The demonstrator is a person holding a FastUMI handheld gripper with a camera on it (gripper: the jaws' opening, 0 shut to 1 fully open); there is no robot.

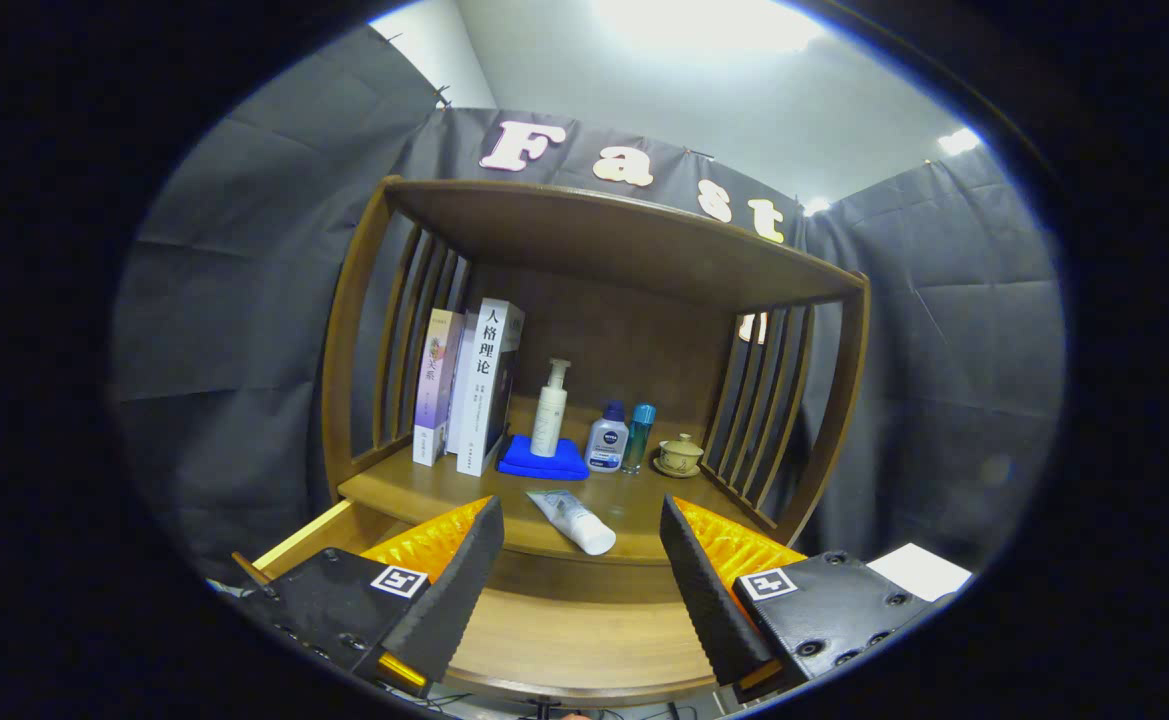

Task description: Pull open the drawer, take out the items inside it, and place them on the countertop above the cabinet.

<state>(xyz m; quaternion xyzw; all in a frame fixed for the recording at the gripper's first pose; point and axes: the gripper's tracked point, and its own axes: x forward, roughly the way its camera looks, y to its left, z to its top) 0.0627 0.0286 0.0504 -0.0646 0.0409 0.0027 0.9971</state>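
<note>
A wooden cabinet stands ahead with its drawer pulled out toward me, below the countertop. The stretch of drawer floor I see between the fingers is bare wood. My gripper hovers over the open drawer with its fingers wide apart and nothing between them. A white tube lies on its side at the countertop's front edge, just beyond the fingertips. Parts of the drawer are hidden under the two fingers.
On the countertop stand two upright books, a pump bottle on a folded blue cloth, a small white bottle, a teal bottle and a lidded cup on a saucer. Slatted sides and a wooden shelf enclose the space above.
</note>
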